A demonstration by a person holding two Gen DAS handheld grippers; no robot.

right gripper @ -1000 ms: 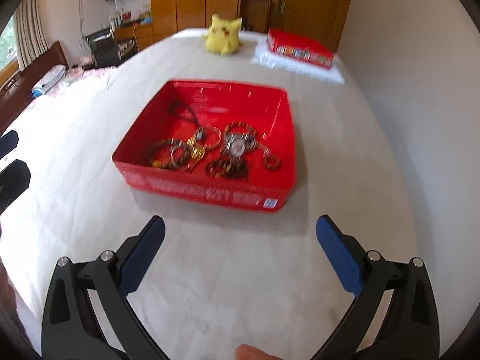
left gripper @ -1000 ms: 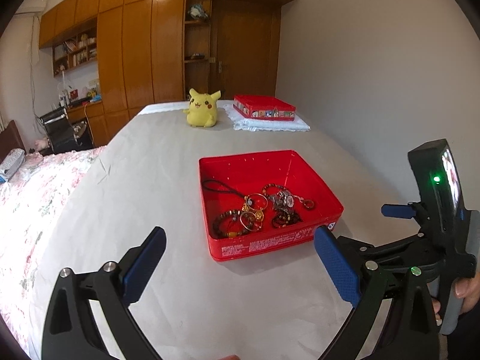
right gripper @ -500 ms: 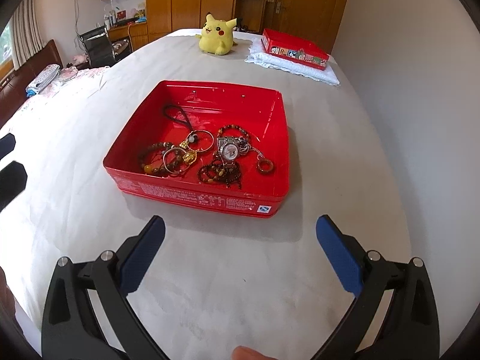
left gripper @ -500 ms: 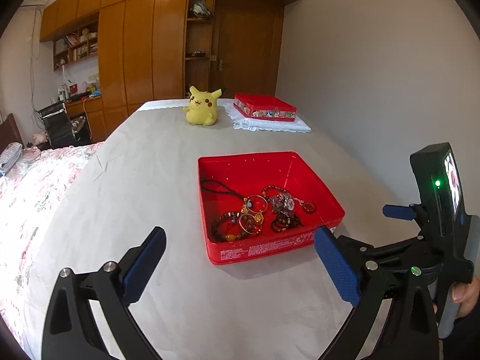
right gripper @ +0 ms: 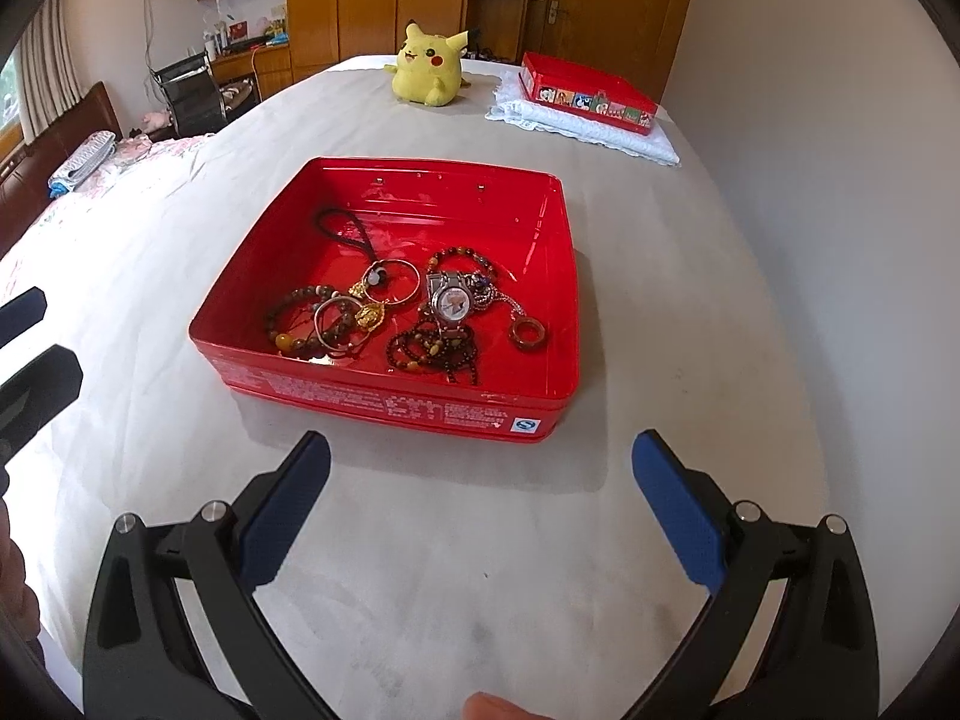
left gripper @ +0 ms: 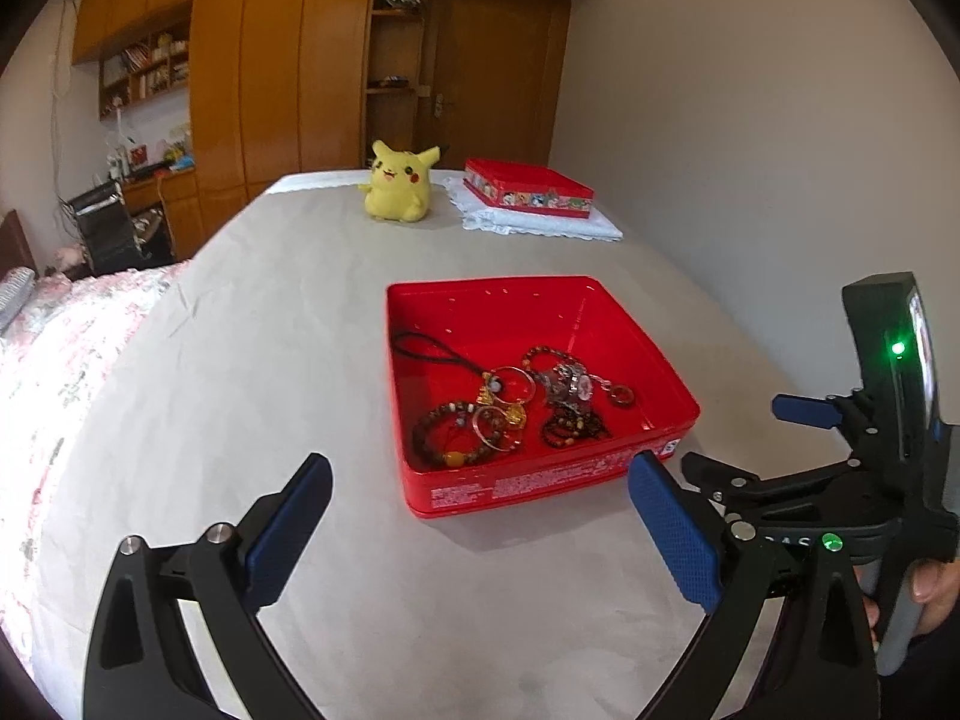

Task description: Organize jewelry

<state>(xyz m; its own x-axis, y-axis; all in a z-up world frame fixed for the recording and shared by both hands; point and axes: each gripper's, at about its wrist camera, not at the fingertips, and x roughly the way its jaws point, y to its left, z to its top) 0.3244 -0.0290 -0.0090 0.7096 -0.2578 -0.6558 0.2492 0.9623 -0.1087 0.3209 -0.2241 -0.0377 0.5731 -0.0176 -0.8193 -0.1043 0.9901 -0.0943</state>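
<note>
An open red tin (left gripper: 456, 306) (right gripper: 384, 180) sits on the grey-covered table and holds a tangle of jewelry: bead bracelets (right gripper: 294, 324), gold rings and a charm (right gripper: 369, 315), a silver watch (right gripper: 450, 303), a brown ring (right gripper: 529, 335) and a black cord (right gripper: 348, 234). My left gripper (left gripper: 480, 522) hovers open just short of the tin's near wall, empty. My right gripper (right gripper: 480, 504) is likewise open and empty, in front of the tin. The right gripper's body (left gripper: 888, 420) shows at the right of the left wrist view.
At the table's far end stand a yellow plush toy (left gripper: 396, 189) (right gripper: 429, 72) and a closed red decorated box (left gripper: 528, 192) (right gripper: 585, 93) on a white lace cloth (right gripper: 600, 132). A floral bedspread (left gripper: 54, 360) lies left of the table. A white wall runs along the right.
Both grippers have drifted slightly, the right wrist view steadying and tilting up so the tin sits more central. Both stay open; the jewelry has not moved.
</note>
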